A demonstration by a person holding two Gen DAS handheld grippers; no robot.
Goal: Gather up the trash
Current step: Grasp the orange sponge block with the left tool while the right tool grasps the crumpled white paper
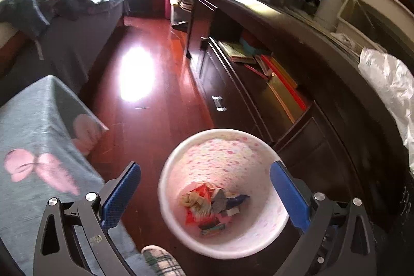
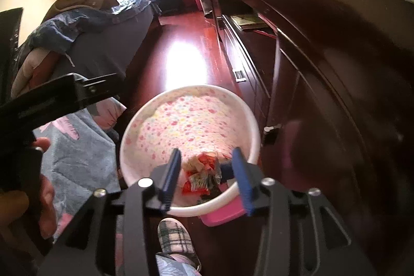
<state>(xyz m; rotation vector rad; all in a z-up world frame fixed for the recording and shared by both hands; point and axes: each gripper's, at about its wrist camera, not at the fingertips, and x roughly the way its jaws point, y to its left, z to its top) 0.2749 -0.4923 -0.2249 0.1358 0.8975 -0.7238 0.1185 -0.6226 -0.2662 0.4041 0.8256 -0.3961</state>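
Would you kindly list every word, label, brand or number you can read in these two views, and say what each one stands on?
None can be read.
Wrappers in the bin: print blurred.
Books in the dark cabinet: covers too small.
Left hand-held gripper: small gold mark on its frame, illegible.
White plastic bag: faint bluish mark, unreadable.

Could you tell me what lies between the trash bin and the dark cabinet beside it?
Nothing: in the left wrist view the trash bin stands close beside the dark cabinet, with only a narrow strip of bare red floor between them.
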